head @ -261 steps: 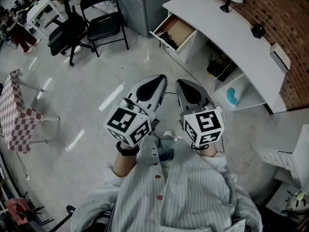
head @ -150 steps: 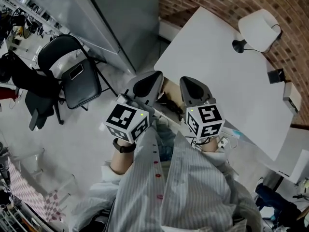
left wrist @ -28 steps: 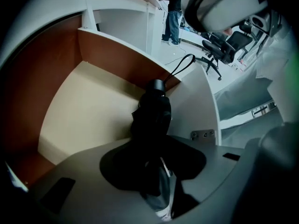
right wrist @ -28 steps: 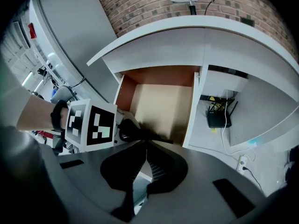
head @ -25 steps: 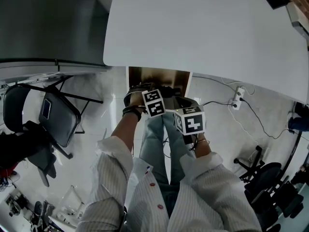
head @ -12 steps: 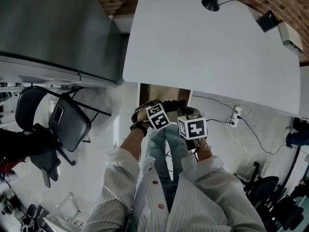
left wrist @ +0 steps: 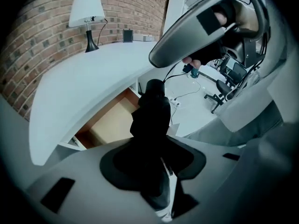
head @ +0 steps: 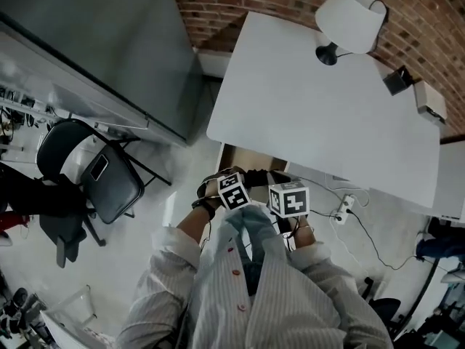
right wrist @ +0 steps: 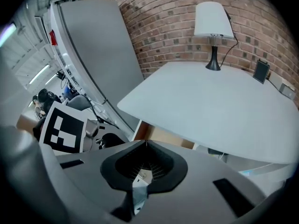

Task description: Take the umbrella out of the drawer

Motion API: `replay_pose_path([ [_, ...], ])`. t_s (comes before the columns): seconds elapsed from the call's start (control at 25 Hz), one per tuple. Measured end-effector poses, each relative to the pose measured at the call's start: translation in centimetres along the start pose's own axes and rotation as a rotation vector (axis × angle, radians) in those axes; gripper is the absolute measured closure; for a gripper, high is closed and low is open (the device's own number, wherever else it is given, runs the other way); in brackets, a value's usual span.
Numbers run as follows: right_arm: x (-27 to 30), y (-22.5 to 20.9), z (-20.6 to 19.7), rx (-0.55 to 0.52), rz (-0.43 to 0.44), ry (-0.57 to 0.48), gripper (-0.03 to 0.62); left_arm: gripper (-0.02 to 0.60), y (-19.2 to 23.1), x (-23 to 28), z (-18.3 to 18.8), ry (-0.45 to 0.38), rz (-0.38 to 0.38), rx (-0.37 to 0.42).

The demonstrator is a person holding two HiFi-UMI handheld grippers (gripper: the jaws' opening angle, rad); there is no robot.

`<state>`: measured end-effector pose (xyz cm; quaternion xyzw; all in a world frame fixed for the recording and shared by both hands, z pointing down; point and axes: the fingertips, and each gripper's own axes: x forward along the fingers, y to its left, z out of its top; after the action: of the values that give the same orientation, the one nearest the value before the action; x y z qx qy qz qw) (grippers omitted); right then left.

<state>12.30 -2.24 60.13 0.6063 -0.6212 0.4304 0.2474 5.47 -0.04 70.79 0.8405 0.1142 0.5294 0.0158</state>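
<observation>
left claw (left wrist: pixel 152 146) clamped part-wide on black folded umbrella (left wrist: pixel 150 111), which is held out along the jaws | right claw (right wrist: pixel 145 143) closed tip to tip, nothing gripped | umbrella seen above open wooden drawer (left wrist: pixel 110 125) | drawer set under white bench (left wrist: pixel 88 78) | lamp (left wrist: pixel 87 13) noted at bench's far edge, by brick wall (left wrist: pixel 42 27)

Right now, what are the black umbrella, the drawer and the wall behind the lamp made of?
Umbrella: probably soft fabric; it is matte black with bunched folds.
Drawer: looks like wood or board inside, plain tan and flat; I can't tell which.
Wall: brick, with rough reddish blocks and pale mortar lines between them.
</observation>
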Motion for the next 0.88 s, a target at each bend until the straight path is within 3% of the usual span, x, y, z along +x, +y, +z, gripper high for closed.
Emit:
replay_pose_path([
  [0.36,-3.5,4.2,6.9,-0.119,0.082,-0.104,0.559,0.42,0.9,-7.2,1.0,-0.066,0.098,-0.035],
  [0.56,-5.6,8.2,10.5,-0.197,0.178,-0.181,0.559,0.419,1.2,-11.2,1.3,-0.141,0.154,-0.133],
  [0.88,-10.3,13.9,15.6,-0.299,0.329,-0.337,0.559,0.419,1.6,-18.7,2.2,-0.347,0.298,-0.339],
])
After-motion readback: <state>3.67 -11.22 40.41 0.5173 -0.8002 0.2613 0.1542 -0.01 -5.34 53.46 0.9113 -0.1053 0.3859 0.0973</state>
